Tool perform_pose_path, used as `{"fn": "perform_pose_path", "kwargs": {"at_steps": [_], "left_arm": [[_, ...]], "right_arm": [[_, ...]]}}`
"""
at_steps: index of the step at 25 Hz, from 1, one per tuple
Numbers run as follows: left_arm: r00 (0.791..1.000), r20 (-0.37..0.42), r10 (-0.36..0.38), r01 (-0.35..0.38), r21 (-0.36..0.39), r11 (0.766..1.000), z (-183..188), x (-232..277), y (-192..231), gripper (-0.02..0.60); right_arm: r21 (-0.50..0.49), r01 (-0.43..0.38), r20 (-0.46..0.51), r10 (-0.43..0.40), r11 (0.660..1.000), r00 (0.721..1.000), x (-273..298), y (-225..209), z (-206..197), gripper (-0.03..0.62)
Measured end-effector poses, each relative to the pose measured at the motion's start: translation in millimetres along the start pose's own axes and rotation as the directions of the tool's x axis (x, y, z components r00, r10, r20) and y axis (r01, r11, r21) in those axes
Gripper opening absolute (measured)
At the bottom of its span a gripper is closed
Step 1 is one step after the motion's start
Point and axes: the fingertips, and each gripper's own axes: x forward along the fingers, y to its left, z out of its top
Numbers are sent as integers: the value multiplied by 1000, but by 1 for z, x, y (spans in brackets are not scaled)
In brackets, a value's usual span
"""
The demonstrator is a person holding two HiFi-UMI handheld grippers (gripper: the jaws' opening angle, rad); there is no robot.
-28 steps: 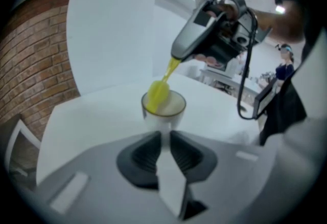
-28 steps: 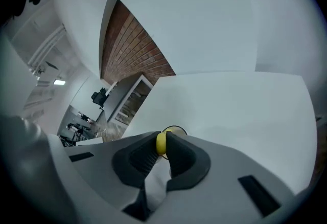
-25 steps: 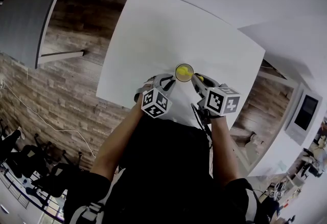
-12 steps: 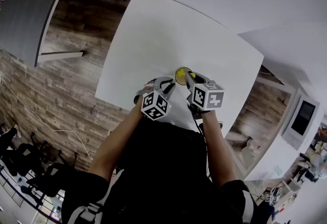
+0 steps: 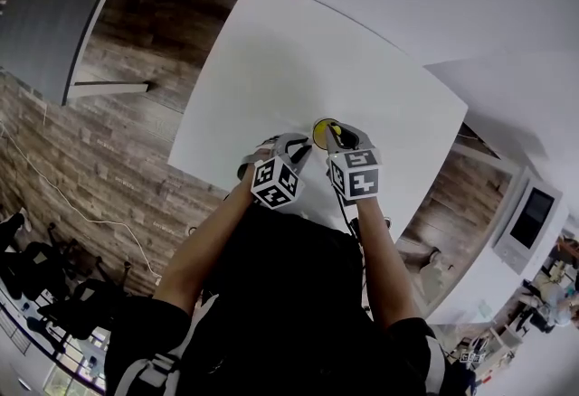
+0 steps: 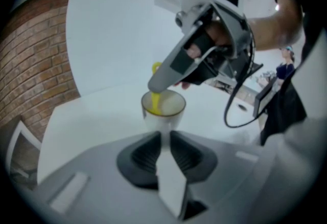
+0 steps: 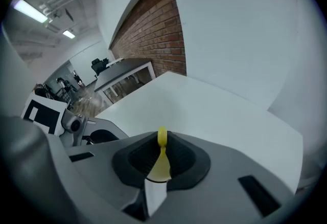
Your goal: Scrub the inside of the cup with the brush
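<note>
While the person leans over the white counter, both tongs meet at the cup, which stands upright near the counter's near edge, close to the person's body. The cup is white outside with a dark rim. The left tongs come in from the cup's left side. They are drawn narrow, pinched on a white part at the cup's near side that looks like its handle. The right tongs tilt down over the cup's mouth and are clamped on the yellow brush. The brush's looped end pokes out past the pads, and its other end reaches down inside the cup, against one side of the inner wall. In the left gripper view the person's hand wraps the right tongs' grip, and a black cable hangs below it. Beyond the counter there is a brick wall and a wood floor.
</note>
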Motion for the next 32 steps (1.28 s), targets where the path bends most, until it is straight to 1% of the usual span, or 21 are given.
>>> {"fn": "perform_pose_path", "kwargs": {"at_steps": [3,8,12,15,20,25,28,32], "left_arm": [[1000,-3,2,-2,12,1000,1,1,1,58],[1000,-3,5,-5,0,1000,0,1,1,58],[1000,-1,3,-3,-2,1000,1,1,0,58],[1000,0,4,-4,-3,1000,2,1,0,58],[1000,1,6,-6,-6,1000,2,2,1,58],[1000,-4,14,-14,-3,1000,2,2,2,58],[1000,-8,21,-21,-7,1000,2,2,1,58],[1000,-12,27,-27,-10,1000,3,2,0,58]], "right_arm": [[-97,20,51,-15,995,999,-7,-1,11,31],[-171,22,104,-4,985,995,-26,-1,23,31],[-191,44,137,-18,981,990,-34,-4,23,31],[-207,72,132,-46,976,990,-31,-6,17,31],[-206,92,70,-79,974,994,-8,-11,0,31],[-195,110,52,-102,975,993,1,-8,-6,31],[-182,115,48,-108,977,993,-5,-8,-1,31],[-118,113,68,-105,987,992,-27,-10,8,31]]}}
